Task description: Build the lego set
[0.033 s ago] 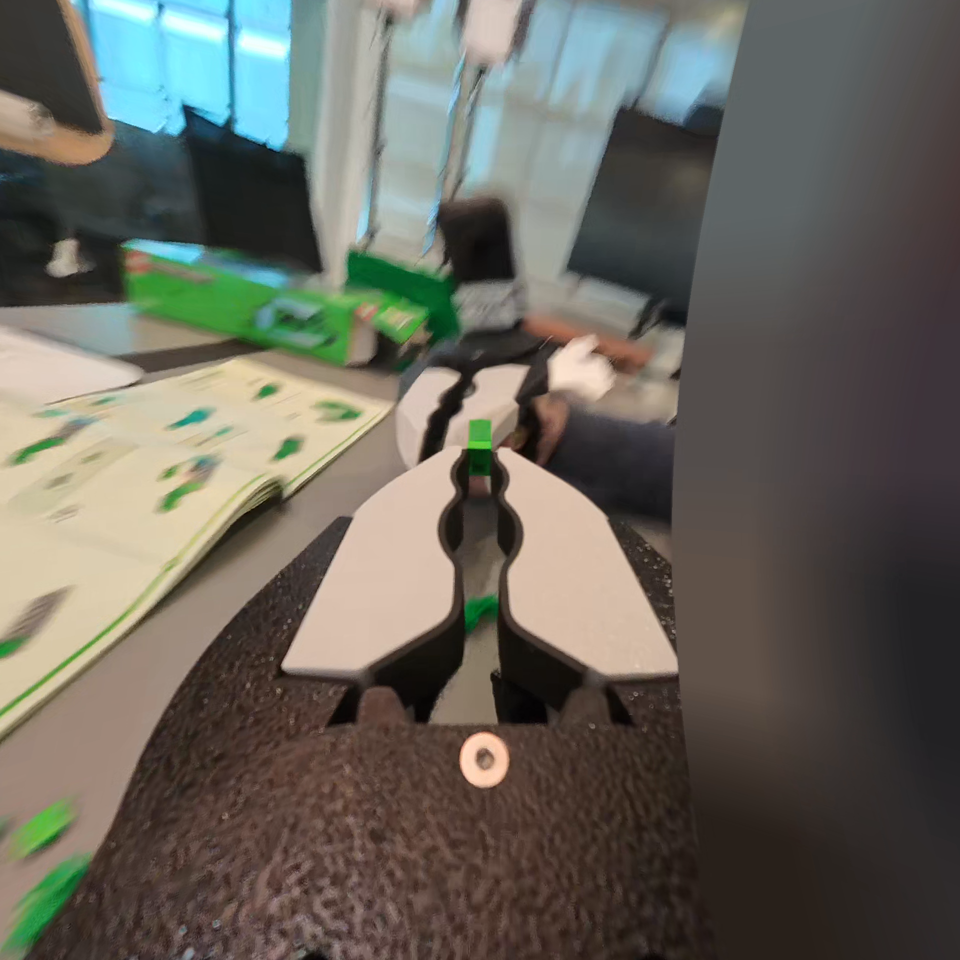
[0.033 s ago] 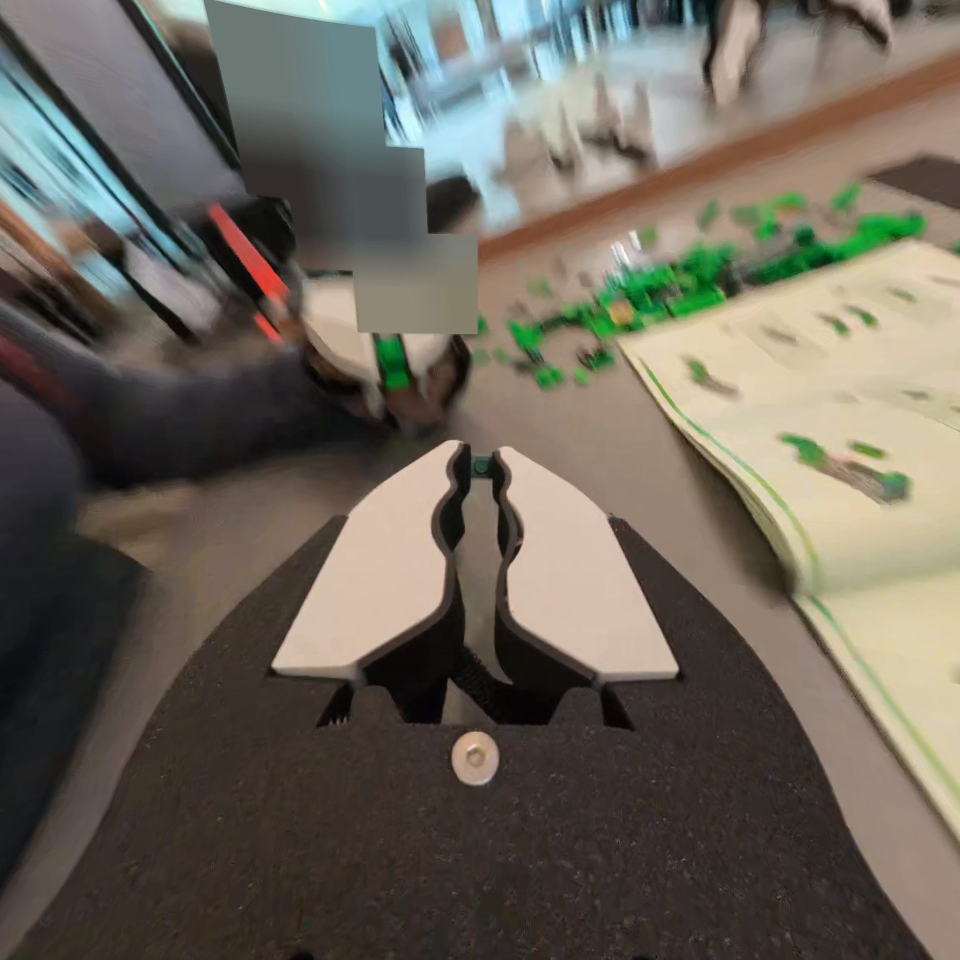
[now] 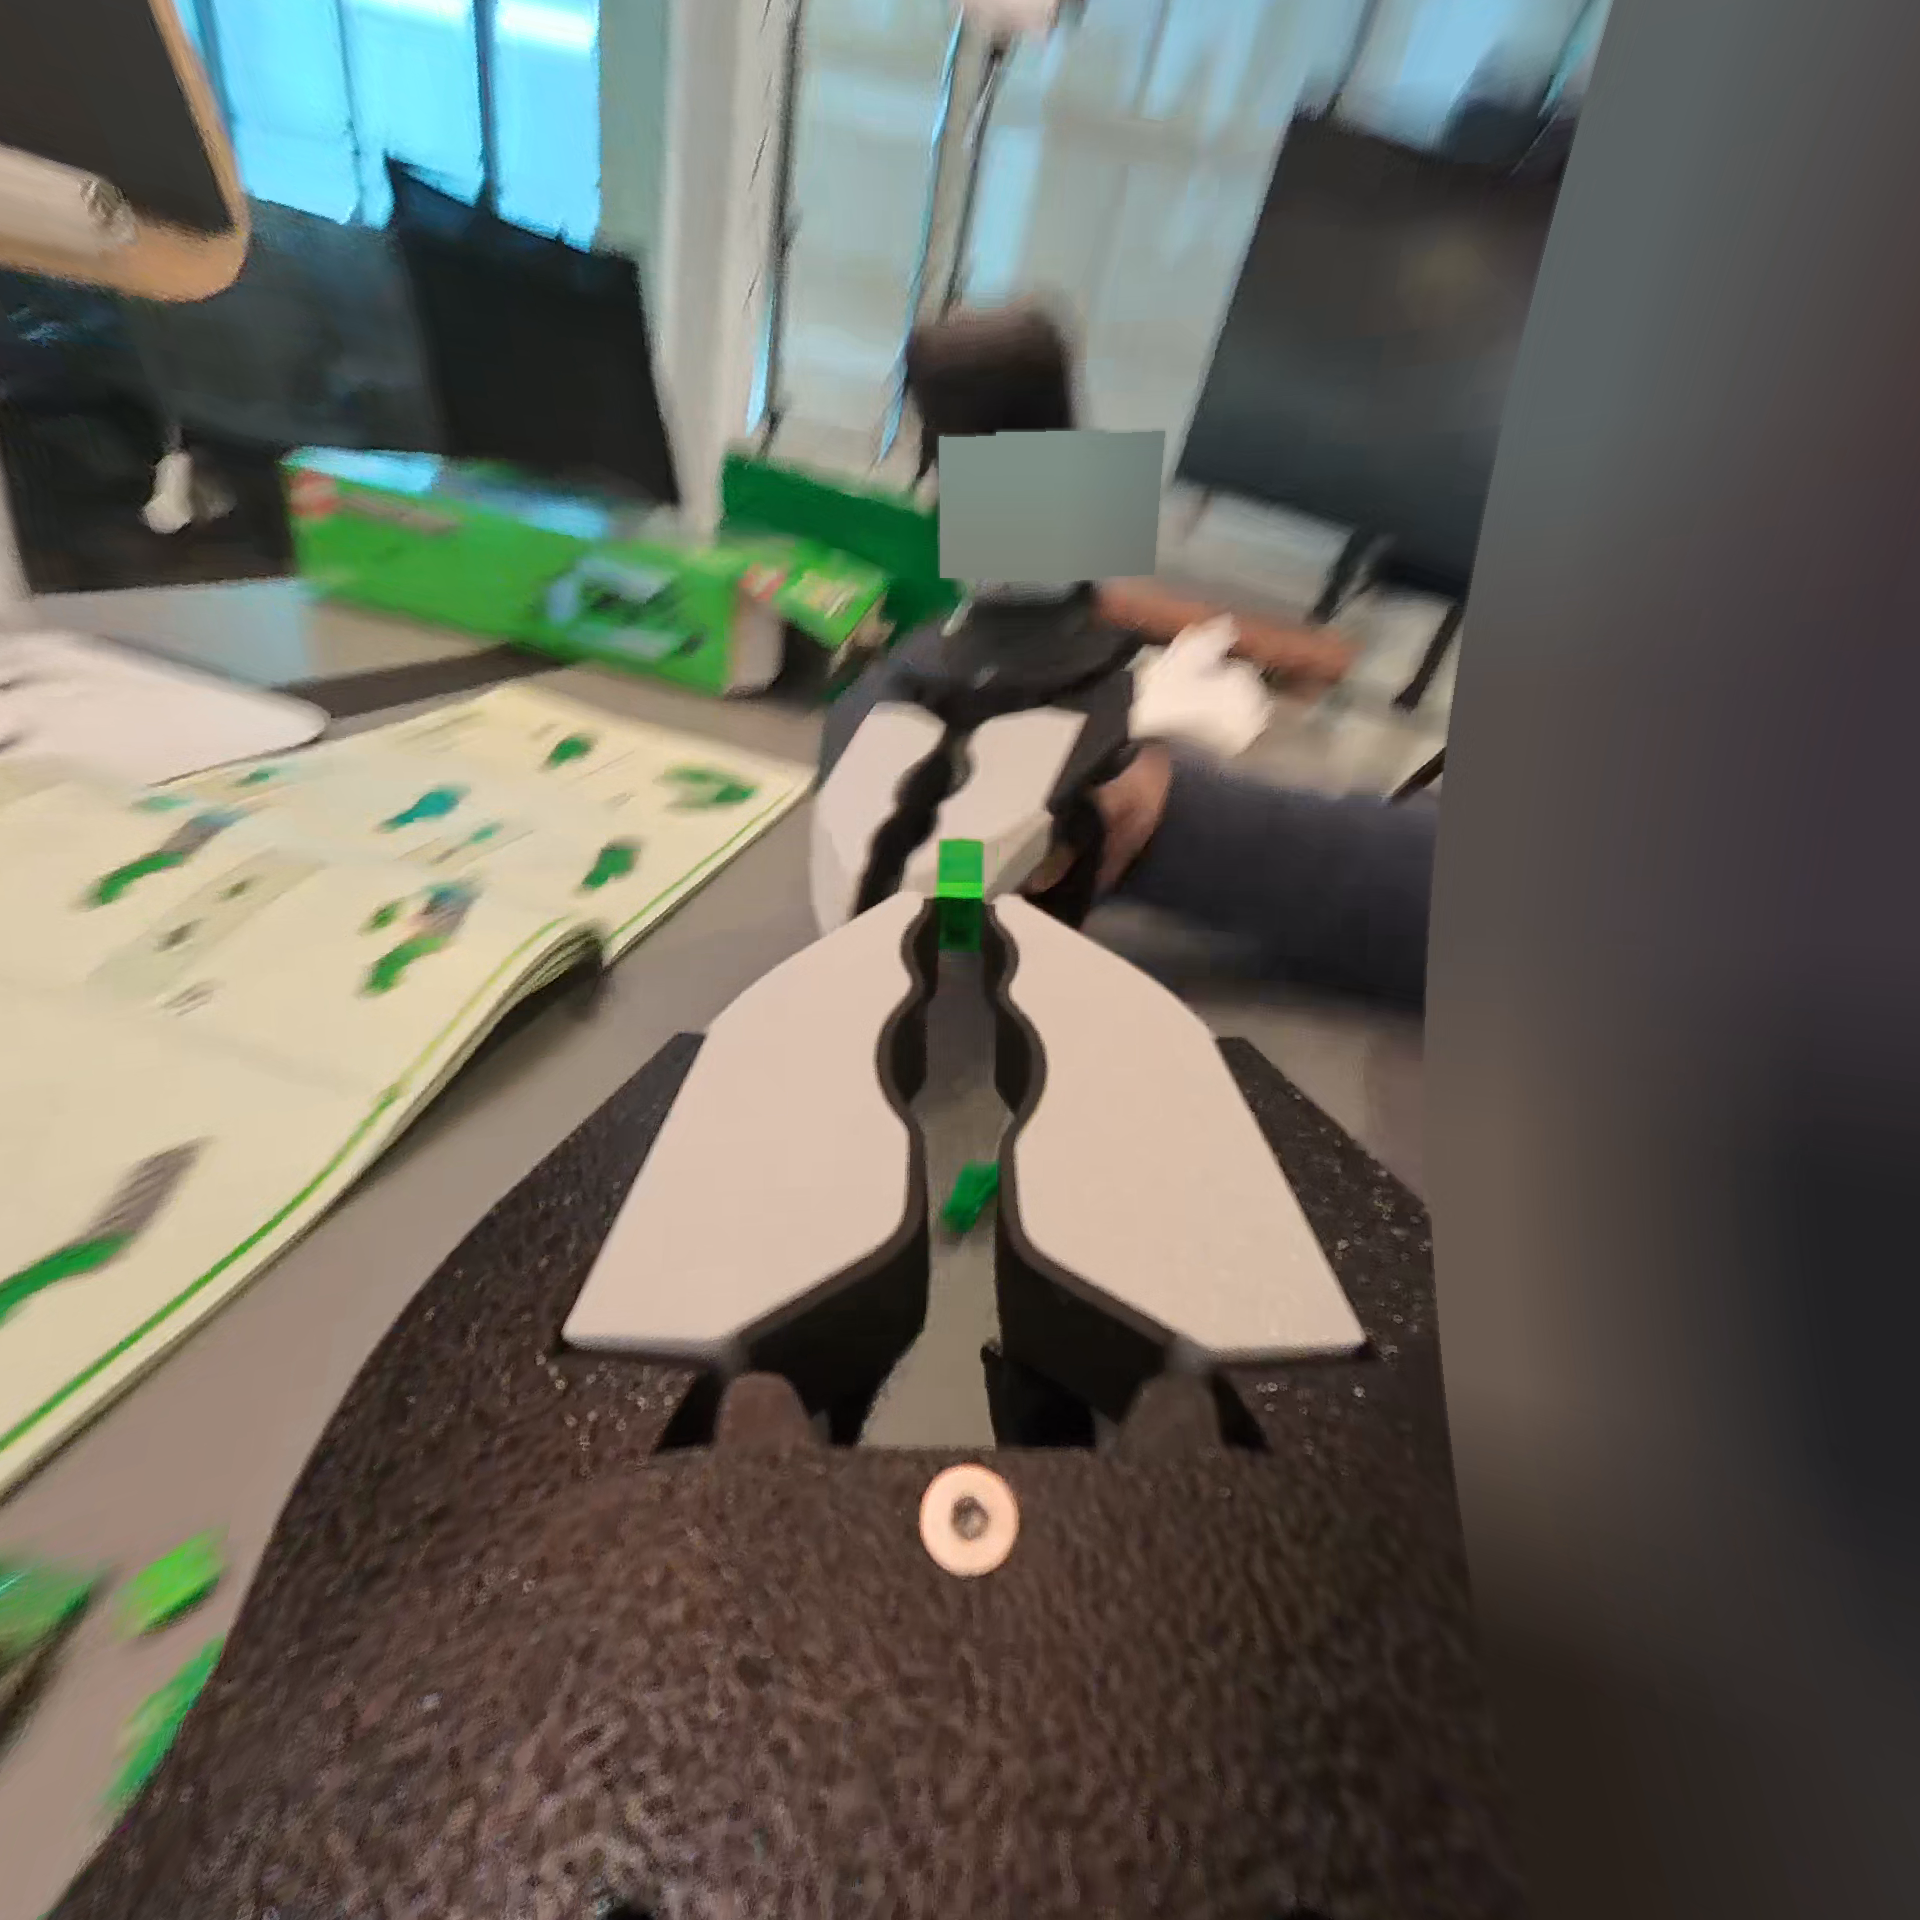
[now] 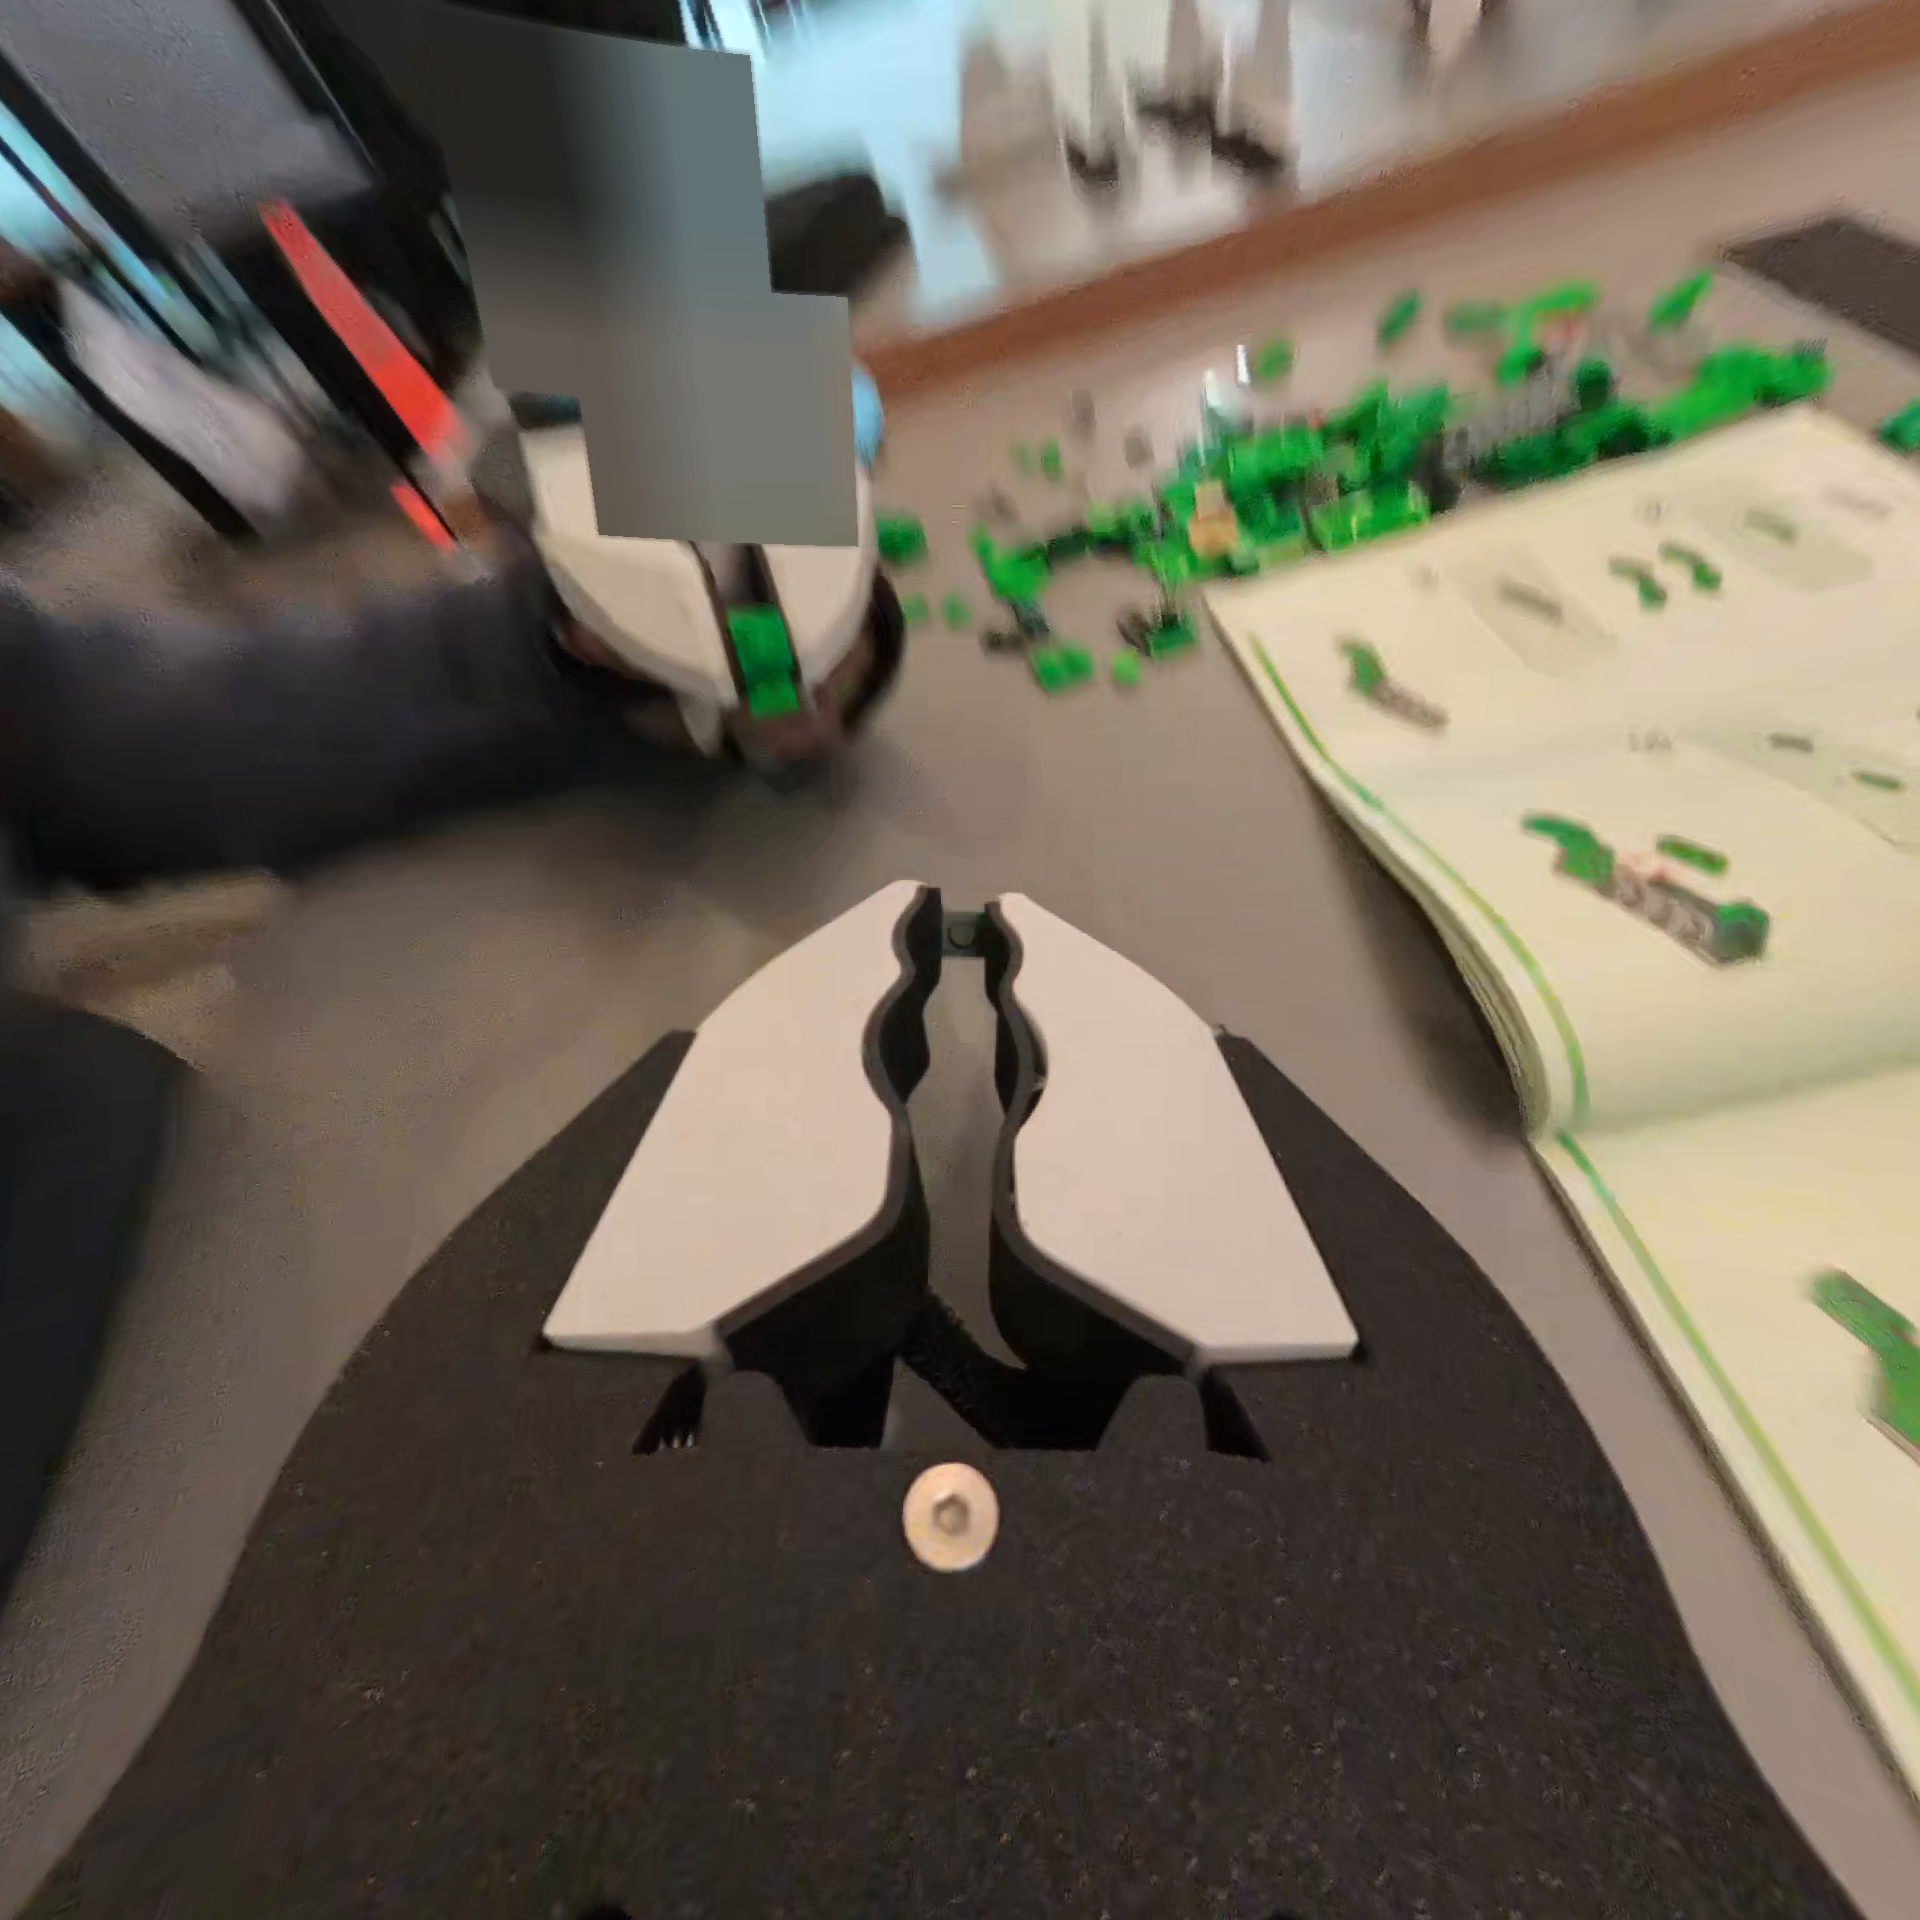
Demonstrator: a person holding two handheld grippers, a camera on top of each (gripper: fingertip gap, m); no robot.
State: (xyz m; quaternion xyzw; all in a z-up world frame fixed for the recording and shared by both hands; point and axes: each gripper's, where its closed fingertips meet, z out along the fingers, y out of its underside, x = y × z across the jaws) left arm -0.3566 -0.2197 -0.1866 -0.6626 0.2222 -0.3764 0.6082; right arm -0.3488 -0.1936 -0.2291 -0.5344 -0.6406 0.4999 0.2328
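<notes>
between the nearly closed left gripper [image 3: 958,914] tips, a pinched green brick [image 3: 958,896]

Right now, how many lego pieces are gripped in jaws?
2: green piece in the left gripper, small dark piece in the right gripper; blur may hide others.

2 facing wrist views (shared table [image 3: 665,1049])

Grey table [image 4: 1091,810] with open instruction booklet [image 4: 1621,790], scattered green lego pieces [image 4: 1351,468], green box [image 3: 540,582].
</notes>
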